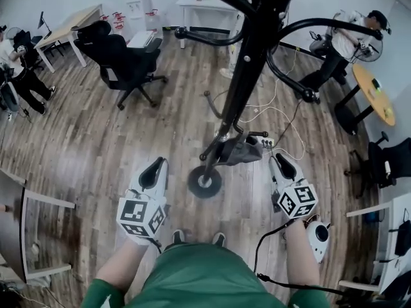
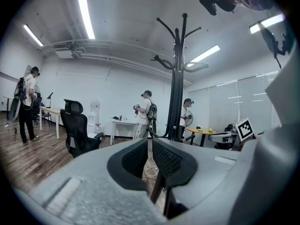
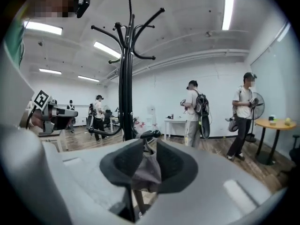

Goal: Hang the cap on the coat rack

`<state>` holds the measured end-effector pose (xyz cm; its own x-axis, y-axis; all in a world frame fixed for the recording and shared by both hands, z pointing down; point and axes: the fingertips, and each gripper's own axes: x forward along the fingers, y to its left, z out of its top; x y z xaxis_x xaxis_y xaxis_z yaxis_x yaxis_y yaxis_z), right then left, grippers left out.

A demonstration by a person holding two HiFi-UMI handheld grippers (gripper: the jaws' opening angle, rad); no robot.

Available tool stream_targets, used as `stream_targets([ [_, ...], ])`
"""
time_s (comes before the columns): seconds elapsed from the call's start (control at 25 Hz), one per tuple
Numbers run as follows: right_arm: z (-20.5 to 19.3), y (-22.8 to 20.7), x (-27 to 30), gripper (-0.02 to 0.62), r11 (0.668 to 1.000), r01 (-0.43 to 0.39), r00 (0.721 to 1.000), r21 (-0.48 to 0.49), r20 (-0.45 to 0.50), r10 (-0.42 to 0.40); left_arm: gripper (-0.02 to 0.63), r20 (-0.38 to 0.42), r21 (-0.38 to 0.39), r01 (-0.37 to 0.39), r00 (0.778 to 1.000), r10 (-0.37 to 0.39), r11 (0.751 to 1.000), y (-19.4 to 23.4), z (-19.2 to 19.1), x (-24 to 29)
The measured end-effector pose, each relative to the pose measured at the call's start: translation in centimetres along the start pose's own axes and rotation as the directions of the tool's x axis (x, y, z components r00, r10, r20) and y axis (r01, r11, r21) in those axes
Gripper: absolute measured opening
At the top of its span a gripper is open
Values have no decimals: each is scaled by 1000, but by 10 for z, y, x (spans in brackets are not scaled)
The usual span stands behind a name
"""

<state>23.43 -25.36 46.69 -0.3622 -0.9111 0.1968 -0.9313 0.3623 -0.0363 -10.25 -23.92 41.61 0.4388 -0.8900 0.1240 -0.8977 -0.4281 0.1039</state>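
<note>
Cap (image 3: 144,172) sits between the pads of my right gripper (image 1: 281,163), pinched, low beside the coat rack (image 1: 243,76) | I count one cap, one rack, two grippers | left gripper (image 1: 153,173) narrowly parted, empty | both hands near level, flanking the rack's base, aimed at its pole

bright ceiling strip lights (image 2: 86,16), fisheye edges

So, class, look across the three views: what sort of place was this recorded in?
Most likely an open office or lab workroom: a black swivel office chair near desks on a wood-look floor, long ceiling strip lights, and several people standing about, some with backpacks.
</note>
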Motion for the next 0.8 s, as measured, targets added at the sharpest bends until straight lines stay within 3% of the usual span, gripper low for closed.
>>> stream_targets([
  [0.12, 28, 2, -14, 80, 993, 107, 993, -41, 55, -104, 40, 30, 11, 8, 1000, -8, 1000, 2, 12, 5],
  [0.24, 53, 8, -29, 51, 986, 164, 981, -30, 110, -160, 40, 54, 12, 16, 998, -17, 1000, 1, 20, 8],
  [0.36, 69, 17, -44, 5, 984, 177, 972, -6, 157, -174, 40, 65, 7, 24, 998, -24, 1000, -1, 24, 7],
  [0.8, 92, 30, -75, 5, 972, 233, 950, -24, 217, -223, 40, 73, 2, 42, 996, -42, 999, -6, 27, 5],
])
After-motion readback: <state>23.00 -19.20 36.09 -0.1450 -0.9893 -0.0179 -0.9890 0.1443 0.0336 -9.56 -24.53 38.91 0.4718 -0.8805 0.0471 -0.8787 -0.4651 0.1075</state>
